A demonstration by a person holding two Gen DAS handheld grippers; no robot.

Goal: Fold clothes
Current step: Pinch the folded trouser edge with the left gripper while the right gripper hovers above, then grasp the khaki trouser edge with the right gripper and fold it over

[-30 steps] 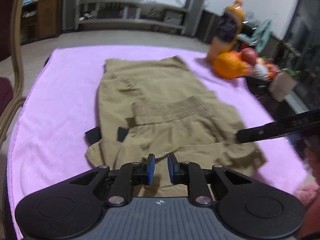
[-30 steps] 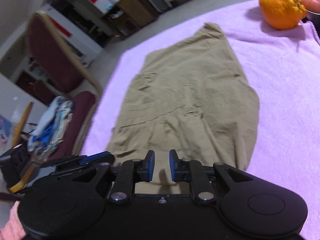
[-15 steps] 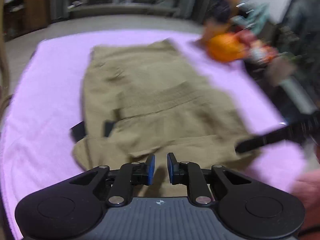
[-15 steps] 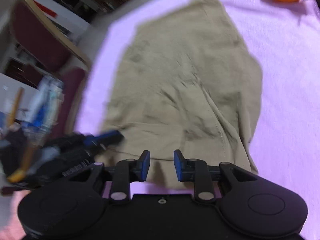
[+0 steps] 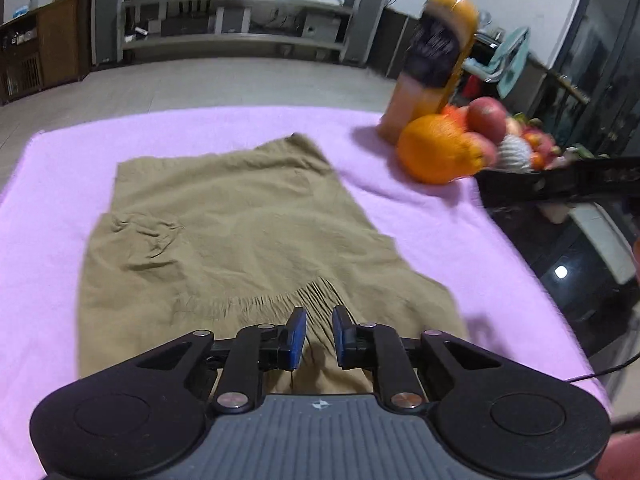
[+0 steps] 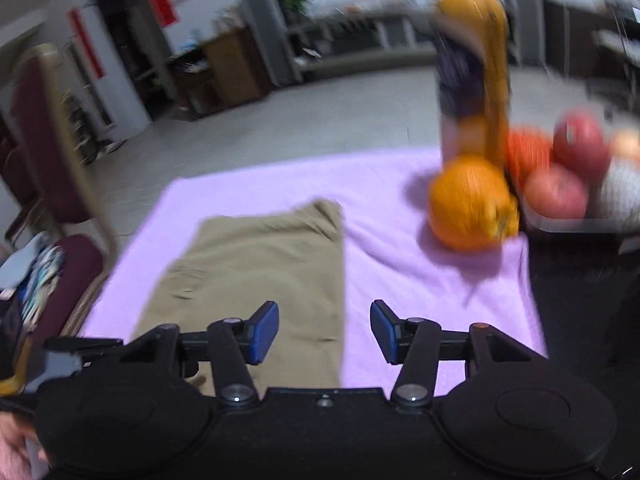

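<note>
While my left gripper [image 5: 319,332] hangs with its jaws nearly together, I cannot tell whether it pinches the khaki trousers [image 5: 248,248] on the pink cloth [image 5: 48,208]. If it only skims them, the fold springs back. My right gripper [image 6: 324,330] has just been opening, jaws apart and empty above the trousers' right edge. At two o'clock the orange [image 6: 472,204] and bottle [image 6: 472,72] are blurred, and a careless sweep could topple them. The near hem hides under my grippers.
</note>
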